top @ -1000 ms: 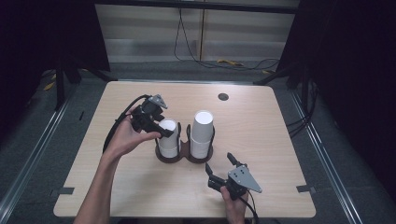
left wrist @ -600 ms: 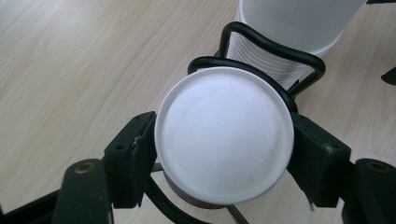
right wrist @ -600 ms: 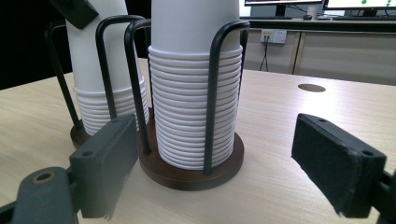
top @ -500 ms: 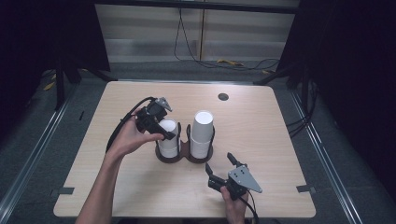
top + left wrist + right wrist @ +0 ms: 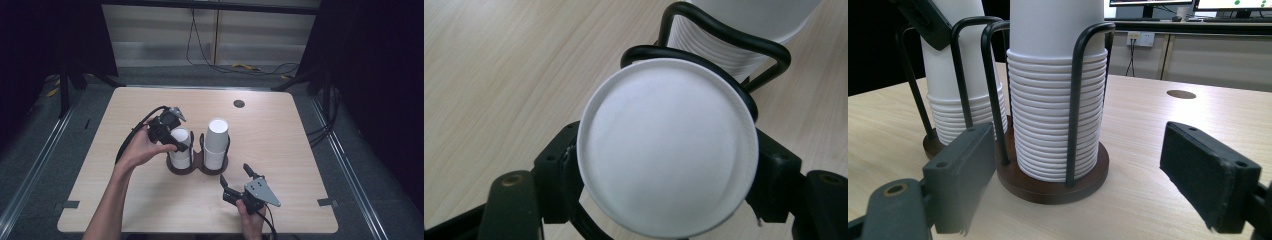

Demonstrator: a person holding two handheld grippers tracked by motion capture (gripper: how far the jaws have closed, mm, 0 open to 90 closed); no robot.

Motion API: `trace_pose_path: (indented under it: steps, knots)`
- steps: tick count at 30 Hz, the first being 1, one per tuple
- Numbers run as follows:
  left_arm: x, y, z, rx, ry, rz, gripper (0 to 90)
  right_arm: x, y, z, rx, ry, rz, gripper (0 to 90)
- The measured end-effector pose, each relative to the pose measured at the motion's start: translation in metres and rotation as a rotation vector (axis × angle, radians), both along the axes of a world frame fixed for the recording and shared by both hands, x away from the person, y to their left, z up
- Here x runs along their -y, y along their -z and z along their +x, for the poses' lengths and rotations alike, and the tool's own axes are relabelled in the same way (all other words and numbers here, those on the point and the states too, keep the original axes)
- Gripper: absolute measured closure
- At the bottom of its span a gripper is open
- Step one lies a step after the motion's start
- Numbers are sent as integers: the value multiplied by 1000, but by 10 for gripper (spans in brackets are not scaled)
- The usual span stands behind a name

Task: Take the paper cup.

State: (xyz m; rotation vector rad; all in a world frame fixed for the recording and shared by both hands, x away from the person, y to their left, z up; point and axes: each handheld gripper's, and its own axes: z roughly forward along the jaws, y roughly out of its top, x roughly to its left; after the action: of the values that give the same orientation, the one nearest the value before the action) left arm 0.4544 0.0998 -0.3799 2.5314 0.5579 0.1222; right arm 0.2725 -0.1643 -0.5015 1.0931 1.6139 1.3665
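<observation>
No writing, label, brand mark or number can be read anywhere here. The white paper cups in the dark wire holder are plain, the pale wooden table carries no print, and the screens at the far wall in the right gripper view are too small and cut off to make out.
</observation>
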Motion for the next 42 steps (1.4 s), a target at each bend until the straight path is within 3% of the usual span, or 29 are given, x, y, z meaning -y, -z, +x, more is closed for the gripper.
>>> trace_pose_path:
  steps: [13,18,33,42]
  knots:
    - [-3,-5,-1,8,-19,-26,315,0,0,0,-4,2,4,146]
    - [-7,-12,-2,12,-29,-62,321,0,0,0,-5,2,7,146]
    - [-14,-23,-8,43,-38,-110,323,1,0,0,-11,-7,7,147]
    - [-19,-29,-9,36,-48,-121,323,0,0,1,-15,-4,6,146]
